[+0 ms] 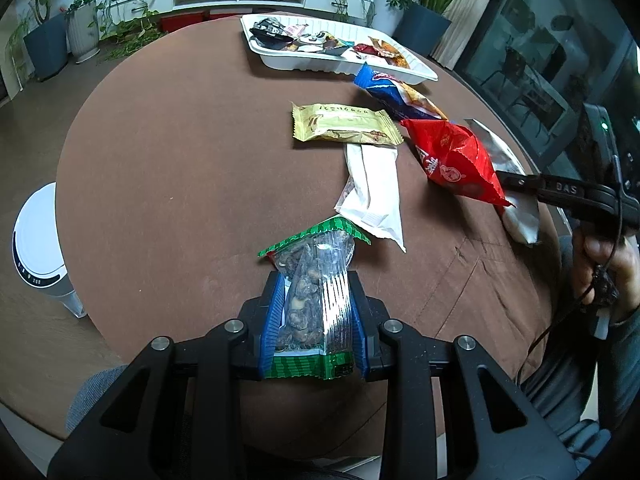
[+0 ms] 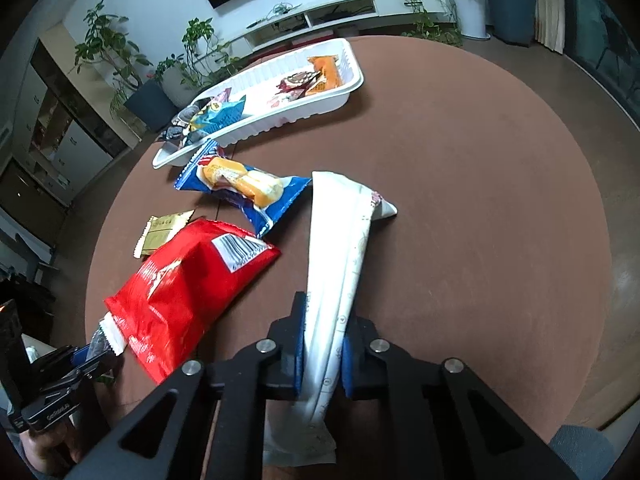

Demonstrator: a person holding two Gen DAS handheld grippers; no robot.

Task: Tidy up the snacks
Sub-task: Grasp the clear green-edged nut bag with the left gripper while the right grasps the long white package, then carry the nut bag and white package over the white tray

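Both grippers loaded. Left gripper (image 1: 314,312) is clamped on a clear nut packet with green ends (image 1: 310,300), held lengthwise between the blue pads, far end just over the brown round table (image 1: 180,152). Right gripper (image 2: 322,354) has its jaws squeezed in on a long white-silver packet (image 2: 340,248); the wrapper is pinched mid-width, so it creases into a ridge, with its far tip touching or just above the tabletop, can't tell which.

My read: both packets are picked up for transfer to the white tray (image 1: 288,65) at the far side of the table. It already holds several small wrapped snacks, so that's the sorting target.

Still loose on the table: red bag (image 1: 456,160), blue snack-cake packet (image 2: 248,192), gold wrapped bar (image 1: 346,124), white wrapper (image 1: 376,196).

Obstacles: the red bag lies just beside the right gripper's packet, and the blue packet sits between both grippers and the tray's near rim. A straight low path to the tray risks dragging either one. Lifting clear first looks safer. The tray's middle section seems the emptiest, the ends more crowded.
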